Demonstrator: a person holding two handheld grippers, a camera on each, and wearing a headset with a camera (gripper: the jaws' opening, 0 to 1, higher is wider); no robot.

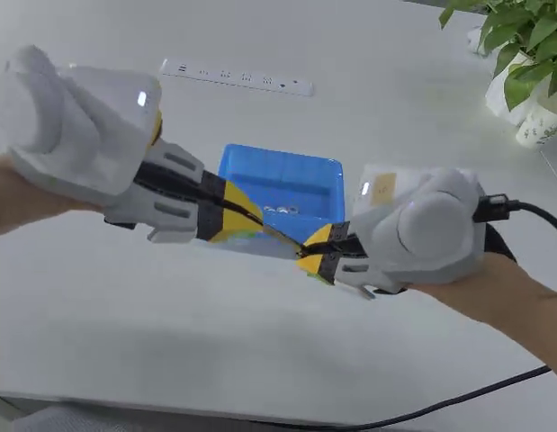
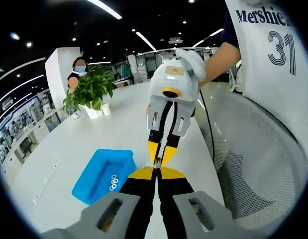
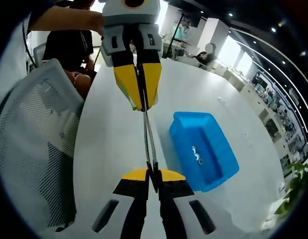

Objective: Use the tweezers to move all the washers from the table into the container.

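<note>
The two grippers face each other tip to tip above the white table (image 1: 125,306), with slim metal tweezers (image 1: 280,237) spanning the gap. My left gripper (image 1: 251,220) is shut on one end of them and my right gripper (image 1: 312,255) is shut on the other. From the right gripper view the tweezers (image 3: 148,132) run from my right gripper (image 3: 153,175) up to the left gripper (image 3: 138,102). A blue container (image 1: 260,171) sits just behind them, with washers (image 1: 282,210) lying inside. The container (image 3: 221,159) and its washers (image 3: 196,155) lie to the right of the tweezers.
A white power strip (image 1: 238,78) lies at the back of the table. A potted plant (image 1: 521,54) stands at the far right. A black cable (image 1: 534,214) trails from the right gripper. A mesh chair (image 3: 39,134) stands off the table's edge, near a person (image 2: 273,64).
</note>
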